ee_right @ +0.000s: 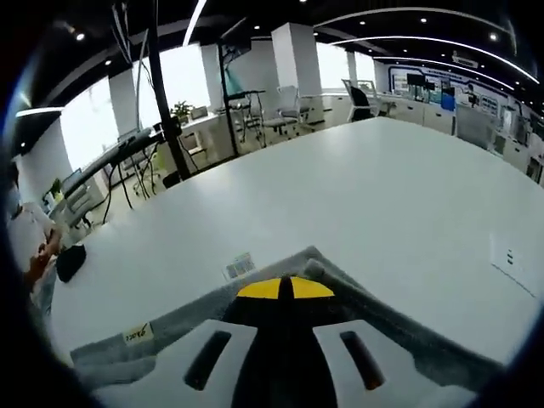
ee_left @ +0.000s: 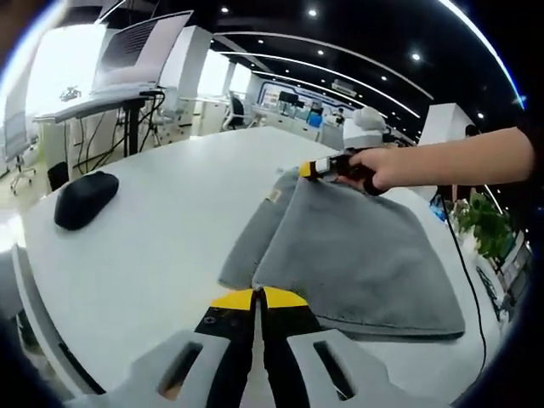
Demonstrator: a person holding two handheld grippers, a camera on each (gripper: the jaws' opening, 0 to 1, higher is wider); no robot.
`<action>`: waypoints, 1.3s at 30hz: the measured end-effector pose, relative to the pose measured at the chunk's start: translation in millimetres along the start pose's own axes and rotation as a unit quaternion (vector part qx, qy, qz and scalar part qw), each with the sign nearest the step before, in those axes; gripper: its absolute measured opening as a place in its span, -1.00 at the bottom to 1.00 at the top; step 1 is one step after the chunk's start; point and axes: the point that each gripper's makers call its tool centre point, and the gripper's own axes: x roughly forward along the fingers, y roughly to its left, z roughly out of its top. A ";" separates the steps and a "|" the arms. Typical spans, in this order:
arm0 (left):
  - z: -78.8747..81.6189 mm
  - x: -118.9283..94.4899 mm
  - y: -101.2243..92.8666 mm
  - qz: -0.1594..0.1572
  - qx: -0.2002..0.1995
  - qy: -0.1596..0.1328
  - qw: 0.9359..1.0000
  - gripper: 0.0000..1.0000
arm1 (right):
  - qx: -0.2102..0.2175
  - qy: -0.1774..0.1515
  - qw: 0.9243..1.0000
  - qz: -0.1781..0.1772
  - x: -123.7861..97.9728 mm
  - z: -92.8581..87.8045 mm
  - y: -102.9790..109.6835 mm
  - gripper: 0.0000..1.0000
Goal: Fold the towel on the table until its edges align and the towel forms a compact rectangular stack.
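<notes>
The grey towel (ee_left: 357, 251) lies on the white tabletop (ee_left: 161, 238), folded over itself so that an upper layer covers most of a lower one, whose edge sticks out along the left side in the left gripper view. A small tan label (ee_left: 273, 195) sits on that exposed lower strip near the far end. The towel's edges do not line up yet.

In the left gripper view the right gripper (ee_left: 327, 167) is at the towel's far corner, gripped by a person's hand (ee_left: 387, 168) with the bare forearm reaching in from the right. In the right gripper view that gripper's yellow-tipped fingers (ee_right: 263, 289) are pressed together with no gap between them, and the towel's corner (ee_right: 319, 259) peaks just around and ahead of the tips; whether cloth is actually pinched between them cannot be told. A tan label (ee_right: 136, 334) shows on the towel's edge to the left there, and a small white tag (ee_right: 239, 266) lies on the tabletop just beyond the corner.

The left gripper (ee_left: 257, 299) hangs at the towel's near edge, its fingers closed together, tips meeting with nothing visibly between them.

A black mouse-like object (ee_left: 85, 198) rests on the tabletop well apart from the towel, to the left. A white socket plate (ee_right: 510, 257) sits in the tabletop at the right of the right gripper view
</notes>
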 end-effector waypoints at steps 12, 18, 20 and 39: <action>2.7 4.7 -1.6 0.006 0.016 0.007 1.000 -0.95 | -0.017 0.007 0.999 0.032 -5.9 2.9 3.0 -0.98; 6.8 4.0 -5.2 -0.007 0.028 0.006 1.000 -0.88 | -0.043 0.017 0.997 0.066 -11.1 2.5 8.5 -0.77; 9.4 3.3 -6.5 -0.009 0.037 0.004 0.999 -0.78 | -0.050 0.016 0.996 0.069 -16.4 4.3 8.3 -0.71; 26.9 -9.9 -68.5 -0.075 0.127 0.006 0.989 -0.16 | -0.057 0.018 0.994 0.086 -58.5 4.0 -4.0 -0.43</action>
